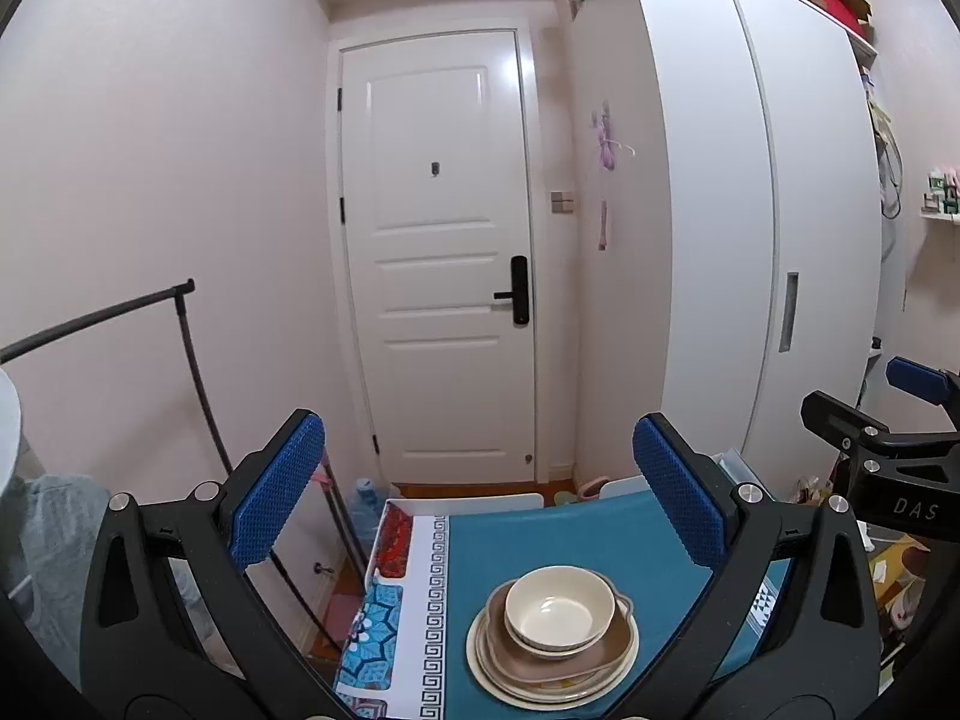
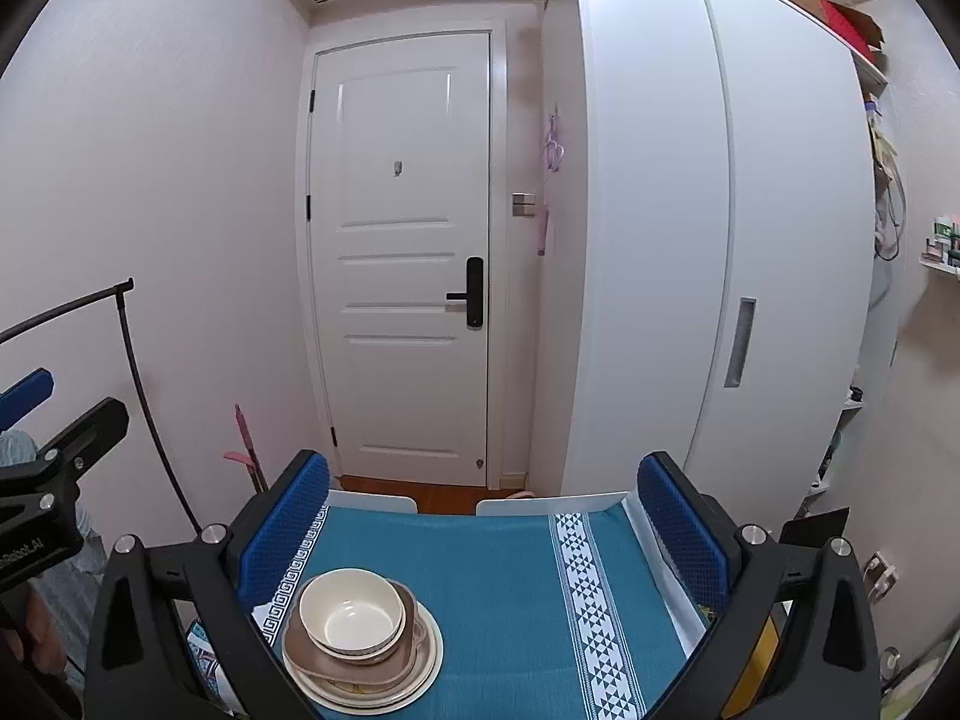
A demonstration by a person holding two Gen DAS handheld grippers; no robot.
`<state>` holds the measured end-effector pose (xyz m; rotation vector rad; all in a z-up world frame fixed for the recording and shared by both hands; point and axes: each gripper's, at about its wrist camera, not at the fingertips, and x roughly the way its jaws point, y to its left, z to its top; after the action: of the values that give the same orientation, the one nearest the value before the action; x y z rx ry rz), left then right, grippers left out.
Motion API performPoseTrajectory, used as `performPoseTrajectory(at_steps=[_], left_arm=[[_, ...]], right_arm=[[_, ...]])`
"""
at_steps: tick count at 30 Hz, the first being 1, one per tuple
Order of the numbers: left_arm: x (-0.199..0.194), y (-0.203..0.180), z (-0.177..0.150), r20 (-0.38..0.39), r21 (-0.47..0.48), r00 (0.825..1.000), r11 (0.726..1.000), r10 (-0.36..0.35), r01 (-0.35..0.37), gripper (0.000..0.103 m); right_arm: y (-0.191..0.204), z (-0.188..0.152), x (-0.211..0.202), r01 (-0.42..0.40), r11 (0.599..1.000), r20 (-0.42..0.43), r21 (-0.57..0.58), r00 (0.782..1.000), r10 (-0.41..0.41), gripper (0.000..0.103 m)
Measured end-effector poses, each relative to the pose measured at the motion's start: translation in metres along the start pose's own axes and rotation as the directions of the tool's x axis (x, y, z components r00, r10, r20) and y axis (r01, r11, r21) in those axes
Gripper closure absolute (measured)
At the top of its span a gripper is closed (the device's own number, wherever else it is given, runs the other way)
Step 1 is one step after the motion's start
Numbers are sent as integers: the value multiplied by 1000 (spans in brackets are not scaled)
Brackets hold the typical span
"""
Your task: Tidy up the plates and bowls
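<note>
The right hand-held gripper (image 2: 483,540) hangs with jaws wide apart above the blue tabletop (image 2: 510,588). A cream bowl (image 2: 351,609) sits stacked on plates (image 2: 363,669) at lower left.

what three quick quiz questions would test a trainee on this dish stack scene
1. True or false: the cream bowl sits on top of the stack.
2. What lies directly under the brown dish? A) a glass B) a cream plate C) the bare teal tablecloth
3. Fill in: both the left gripper and the right gripper are ____ and hold nothing.

Key: 1 true; 2 B; 3 open
</note>
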<state>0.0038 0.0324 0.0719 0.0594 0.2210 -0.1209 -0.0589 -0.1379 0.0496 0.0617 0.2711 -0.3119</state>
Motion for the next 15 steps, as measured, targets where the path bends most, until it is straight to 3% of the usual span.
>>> performPoseTrajectory(at_steps=[15], left_arm=[[-5, 1, 1, 4, -5, 1000, 1000, 18, -18, 0]], right_arm=[[5, -1, 3, 8, 1000, -11, 18, 1000, -8, 0]])
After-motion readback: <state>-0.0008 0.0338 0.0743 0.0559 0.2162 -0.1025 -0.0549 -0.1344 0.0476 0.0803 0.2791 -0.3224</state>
